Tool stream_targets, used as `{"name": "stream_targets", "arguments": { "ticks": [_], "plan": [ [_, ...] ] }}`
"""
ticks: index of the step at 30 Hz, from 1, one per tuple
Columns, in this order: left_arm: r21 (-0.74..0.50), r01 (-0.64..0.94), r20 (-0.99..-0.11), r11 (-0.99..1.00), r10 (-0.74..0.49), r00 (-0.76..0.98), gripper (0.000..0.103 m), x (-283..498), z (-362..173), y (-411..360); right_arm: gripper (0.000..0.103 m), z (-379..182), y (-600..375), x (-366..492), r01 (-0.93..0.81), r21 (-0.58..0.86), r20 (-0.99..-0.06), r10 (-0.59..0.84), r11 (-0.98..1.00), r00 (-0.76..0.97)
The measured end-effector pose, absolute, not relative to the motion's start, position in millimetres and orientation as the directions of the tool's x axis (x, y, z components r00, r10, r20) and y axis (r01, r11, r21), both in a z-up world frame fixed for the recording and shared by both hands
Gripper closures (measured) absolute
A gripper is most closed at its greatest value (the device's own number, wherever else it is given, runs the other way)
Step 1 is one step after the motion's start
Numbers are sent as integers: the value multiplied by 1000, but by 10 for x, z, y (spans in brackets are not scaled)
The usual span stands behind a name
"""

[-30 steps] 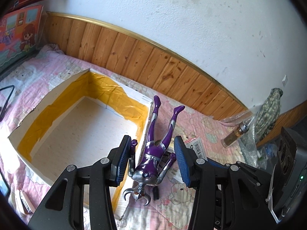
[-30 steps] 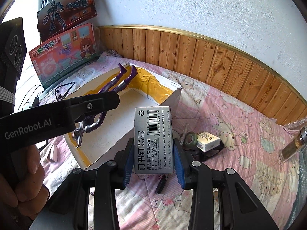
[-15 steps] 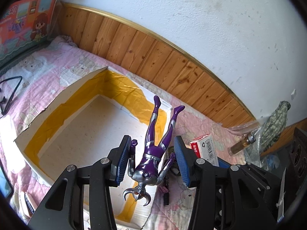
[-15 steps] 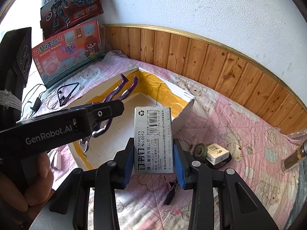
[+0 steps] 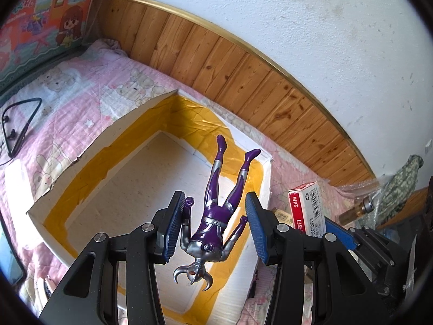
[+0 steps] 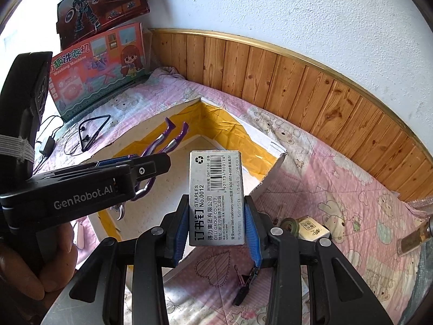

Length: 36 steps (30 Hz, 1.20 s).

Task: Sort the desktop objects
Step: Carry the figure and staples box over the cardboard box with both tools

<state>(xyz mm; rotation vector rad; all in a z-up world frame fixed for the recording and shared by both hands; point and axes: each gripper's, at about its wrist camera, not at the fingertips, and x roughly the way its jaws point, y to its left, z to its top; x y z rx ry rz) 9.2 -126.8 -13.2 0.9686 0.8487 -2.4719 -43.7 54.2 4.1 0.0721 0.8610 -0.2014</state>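
Note:
My left gripper (image 5: 213, 227) is shut on a purple and silver toy figure (image 5: 216, 211), head toward me and legs pointing away, held above the open white box with yellow-taped walls (image 5: 89, 162). My right gripper (image 6: 216, 224) is shut on a grey staples box (image 6: 216, 195), held near the box's right corner (image 6: 278, 159). The left gripper with the figure (image 6: 165, 140) shows at the left of the right wrist view, over the box. The staples box (image 5: 304, 205) shows at the right in the left wrist view.
A pink bear-print quilt (image 6: 338, 168) covers the surface. Toy cartons (image 6: 100, 62) lean on the wall at the far left. A black neckband earphone (image 6: 89, 132) lies left of the box. A tape roll and small carton (image 6: 305, 226), a black clip (image 6: 245, 284) and a brown bottle (image 6: 414, 238) lie to the right.
Both grippers have moved left and forward toward the box. The figure now hangs over the box's inside instead of its right wall. The staples box has come closer to the box corner.

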Motion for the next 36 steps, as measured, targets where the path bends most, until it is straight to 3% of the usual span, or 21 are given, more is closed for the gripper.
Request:
{"name": "stream_targets", "arguments": {
  "ticks": [24,36],
  "plan": [
    [-270,629,-785,-729,-211,-582,55,-209,-281,-1713,64,-252,333,285,123,9,-839,-59,992,540],
    [-340,647,-826,-682,-112,-552,55,-387,-445,-1909,64,-556,123,626,104,84,-893,28,991,448]
  ]
}}
